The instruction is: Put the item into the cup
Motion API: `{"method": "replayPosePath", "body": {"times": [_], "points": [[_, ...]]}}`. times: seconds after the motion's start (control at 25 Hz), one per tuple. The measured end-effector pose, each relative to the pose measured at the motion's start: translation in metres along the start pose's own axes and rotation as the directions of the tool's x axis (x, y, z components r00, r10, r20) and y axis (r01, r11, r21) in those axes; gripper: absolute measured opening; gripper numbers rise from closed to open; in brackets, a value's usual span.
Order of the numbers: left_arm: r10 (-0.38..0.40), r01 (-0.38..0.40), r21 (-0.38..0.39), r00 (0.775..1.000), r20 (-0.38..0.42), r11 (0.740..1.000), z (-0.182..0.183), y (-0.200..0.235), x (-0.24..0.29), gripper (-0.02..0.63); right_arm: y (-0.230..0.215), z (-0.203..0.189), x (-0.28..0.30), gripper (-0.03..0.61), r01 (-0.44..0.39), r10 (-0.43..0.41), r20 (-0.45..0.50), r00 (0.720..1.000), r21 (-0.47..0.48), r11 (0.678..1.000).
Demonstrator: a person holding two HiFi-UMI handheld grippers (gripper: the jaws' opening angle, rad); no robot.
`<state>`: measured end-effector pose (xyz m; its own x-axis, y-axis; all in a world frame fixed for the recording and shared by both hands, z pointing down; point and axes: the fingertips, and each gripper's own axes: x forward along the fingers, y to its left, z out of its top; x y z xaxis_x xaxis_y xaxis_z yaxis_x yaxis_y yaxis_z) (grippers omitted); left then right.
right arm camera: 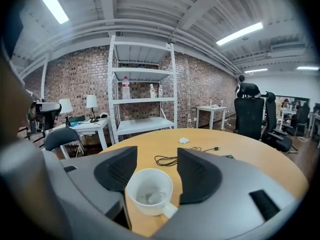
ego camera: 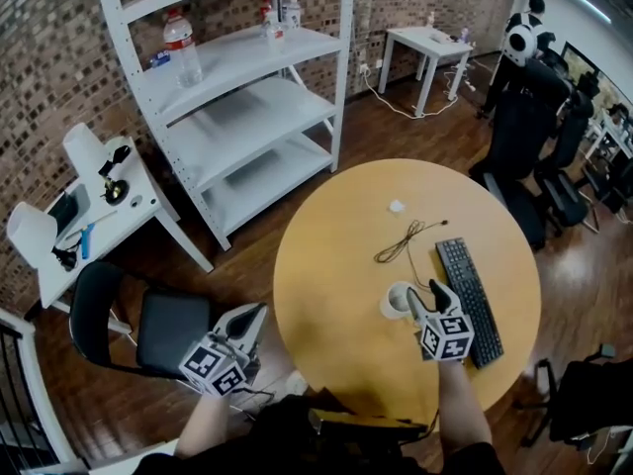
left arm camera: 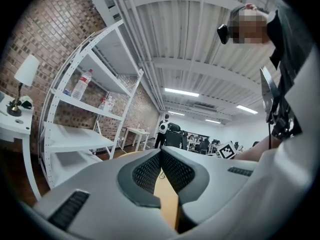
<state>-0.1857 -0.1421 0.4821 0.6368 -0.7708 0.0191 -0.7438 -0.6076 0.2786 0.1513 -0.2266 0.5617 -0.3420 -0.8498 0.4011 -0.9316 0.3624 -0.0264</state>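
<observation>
White cup (right arm camera: 148, 191) sits right below the right gripper (right arm camera: 152, 156) on the round wooden table (ego camera: 326, 255), and those jaws are spread wide, one dark pad on either side of the rim, neither pressing on it! Down in the bottom of the cup lies a small pale item (right arm camera: 151, 197), too blurred to make out any further. The cup's handle points back toward the gripper's body.

From the head view, the right gripper (ego camera: 423, 293) hangs just over the cup (ego camera: 396, 301), with a black keyboard (ego camera: 468, 300) just beside it on the right. A thin black cable (ego camera: 406, 240) curls on the tabletop beyond the cup, and a small white scrap (ego camera: 397, 206) lies farther out.

Over on the other side, the left gripper (ego camera: 255, 315) is held off the table's edge, above a black chair (ego camera: 148, 325). Its jaws are drawn together at the tips, with nothing between them (left arm camera: 161, 156). A white shelf unit (ego camera: 237, 97) stands against the brick wall behind.
</observation>
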Motion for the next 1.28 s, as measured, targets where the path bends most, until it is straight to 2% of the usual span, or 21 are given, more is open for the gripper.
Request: {"method": "replayPosePath", "body": {"times": [0.16, 0.36, 0.44, 0.6, 0.64, 0.68, 0.8, 0.92, 1.12, 1.28], "points": [[-0.044, 0.044, 0.022, 0.999, -0.012, 0.999, 0.0, -0.011, 0.014, -0.008, -0.006, 0.006, -0.014, 0.255, 0.011, -0.011, 0.036, 0.999, 0.021, 1.0], [-0.104, 0.104, 0.008, 0.995, -0.01, 0.995, -0.001, -0.018, 0.032, -0.008, -0.013, 0.022, -0.051, 0.255, 0.041, -0.055, 0.139, 0.989, 0.096, 0.995], [-0.14, 0.14, 0.006, 0.99, -0.016, 0.99, -0.003, -0.025, 0.045, -0.008, -0.021, 0.03, -0.074, 0.245, 0.07, -0.091, 0.196, 0.976, 0.115, 0.991], [-0.211, 0.212, 0.022, 0.977, -0.027, 0.977, -0.005, -0.043, 0.074, -0.008, -0.044, 0.04, -0.13, 0.182, 0.146, -0.186, 0.288, 0.939, 0.157, 0.977], [-0.231, 0.232, 0.026, 0.973, -0.027, 0.972, -0.004, -0.049, 0.081, -0.008, -0.05, 0.038, -0.146, 0.155, 0.175, -0.221, 0.297, 0.929, 0.174, 0.969], [-0.251, 0.251, 0.03, 0.968, -0.027, 0.967, -0.004, -0.055, 0.088, -0.008, -0.057, 0.033, -0.163, 0.1, 0.209, -0.262, 0.302, 0.917, 0.196, 0.958], [-0.301, 0.302, 0.041, 0.953, -0.03, 0.952, -0.002, -0.072, 0.105, -0.007, -0.074, 0.017, -0.21, 0.027, 0.303, -0.384, 0.328, 0.863, 0.272, 0.913], [-0.338, 0.34, 0.043, 0.94, -0.047, 0.939, -0.007, -0.084, 0.117, -0.008, -0.084, -0.001, -0.243, 0.009, 0.338, -0.446, 0.351, 0.823, 0.328, 0.882], [-0.366, 0.371, 0.053, 0.927, -0.08, 0.927, -0.013, -0.094, 0.126, -0.006, -0.079, -0.018, -0.272, 0.009, 0.374, -0.493, 0.338, 0.802, 0.361, 0.854], [-0.365, 0.37, 0.048, 0.927, -0.085, 0.928, -0.01, -0.094, 0.127, -0.007, -0.073, -0.036, -0.278, 0.008, 0.364, -0.495, 0.302, 0.815, 0.397, 0.842]]}}
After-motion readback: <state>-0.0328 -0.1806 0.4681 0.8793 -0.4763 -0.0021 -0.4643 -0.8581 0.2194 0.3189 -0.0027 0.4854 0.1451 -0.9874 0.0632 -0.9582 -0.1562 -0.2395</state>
